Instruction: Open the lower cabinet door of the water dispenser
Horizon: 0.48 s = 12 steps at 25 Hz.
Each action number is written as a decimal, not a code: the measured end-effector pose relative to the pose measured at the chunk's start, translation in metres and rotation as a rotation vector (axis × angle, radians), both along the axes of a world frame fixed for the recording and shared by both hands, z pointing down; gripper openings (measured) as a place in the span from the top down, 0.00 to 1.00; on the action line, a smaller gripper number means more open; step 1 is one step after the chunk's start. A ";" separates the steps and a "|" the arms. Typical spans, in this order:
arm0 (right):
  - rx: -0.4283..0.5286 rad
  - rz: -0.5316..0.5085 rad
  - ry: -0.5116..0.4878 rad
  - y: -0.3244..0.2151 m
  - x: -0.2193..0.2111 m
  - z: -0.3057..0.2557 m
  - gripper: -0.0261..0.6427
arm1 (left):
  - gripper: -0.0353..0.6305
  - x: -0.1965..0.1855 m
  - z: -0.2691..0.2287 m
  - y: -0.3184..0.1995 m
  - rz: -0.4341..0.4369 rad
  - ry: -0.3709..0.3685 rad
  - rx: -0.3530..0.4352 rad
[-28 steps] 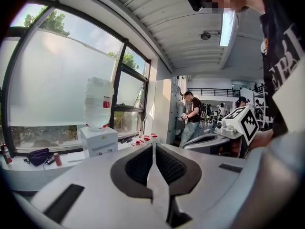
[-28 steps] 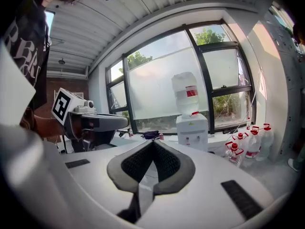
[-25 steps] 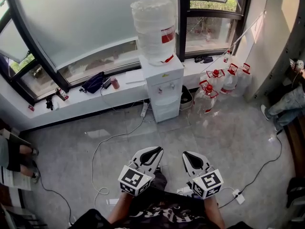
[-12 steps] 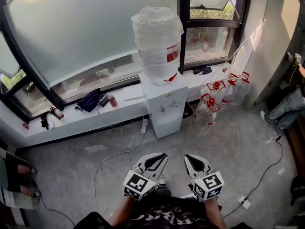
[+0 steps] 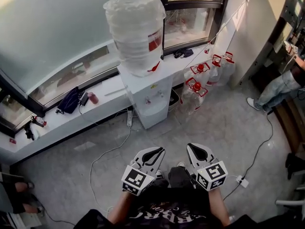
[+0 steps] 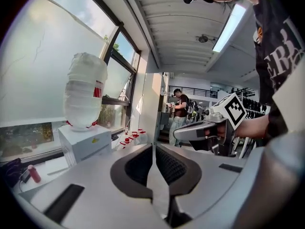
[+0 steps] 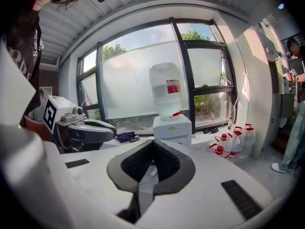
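While left gripper [image 5: 154, 154] and right gripper [image 5: 196, 151] hover over floor [image 5: 228, 128], jaws of each pressed together, empty; water dispenser [image 5: 144, 92] well ahead against window ledge [image 5: 57, 124], lower cabinet door [image 5: 152, 118] shut.

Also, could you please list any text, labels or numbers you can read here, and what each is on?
No text is fully legible.
Red label on the water bottle: too small to read.
Yellow sticker on the water dispenser: too small to read.
White print on the person's shirt: cut off, unreadable.
Cubes on the left gripper and right gripper: square marker patterns, no words.
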State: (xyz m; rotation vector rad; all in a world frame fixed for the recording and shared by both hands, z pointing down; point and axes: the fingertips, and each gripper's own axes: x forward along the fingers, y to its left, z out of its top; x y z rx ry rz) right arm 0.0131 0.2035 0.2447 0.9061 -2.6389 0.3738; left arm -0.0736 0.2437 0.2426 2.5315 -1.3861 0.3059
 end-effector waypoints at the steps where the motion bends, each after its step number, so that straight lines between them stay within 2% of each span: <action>1: -0.003 0.013 0.007 -0.005 0.004 0.002 0.94 | 0.91 0.001 0.002 -0.004 0.007 0.005 -0.004; 7: -0.018 0.038 0.037 -0.048 0.013 0.022 0.94 | 0.91 0.005 0.014 -0.033 0.037 -0.007 -0.013; 12: -0.017 -0.004 0.040 -0.103 0.003 0.043 0.94 | 0.91 0.000 0.024 -0.075 0.026 -0.027 -0.022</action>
